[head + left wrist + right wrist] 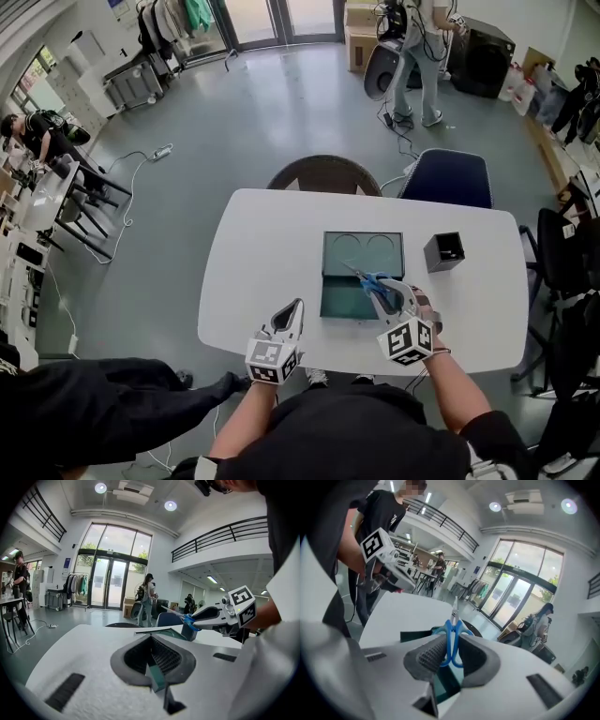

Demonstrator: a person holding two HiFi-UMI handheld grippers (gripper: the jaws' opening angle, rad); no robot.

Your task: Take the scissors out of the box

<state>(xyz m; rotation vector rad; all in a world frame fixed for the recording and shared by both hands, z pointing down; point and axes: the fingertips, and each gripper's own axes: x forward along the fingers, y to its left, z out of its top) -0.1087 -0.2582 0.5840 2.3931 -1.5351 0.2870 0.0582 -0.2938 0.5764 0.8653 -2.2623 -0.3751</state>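
On the white table [262, 244] lies a dark green box [363, 255], open. My right gripper [394, 298] is held above the box's near right corner, shut on the blue handles of the scissors [375, 281]. In the right gripper view the scissors [452, 637] stand between the pads, blades pointing away over the box [415, 635]. The left gripper [289, 319] hovers at the table's near edge, left of the box, jaws together and empty. In the left gripper view the right gripper [199, 617] carries the scissors [187, 619] above the box [161, 631].
A small black square container [443, 251] stands right of the box. A wicker chair [324, 175] and a blue chair [448, 177] are at the table's far side. One person [422, 56] stands at the back, another [42, 131] at a desk far left.
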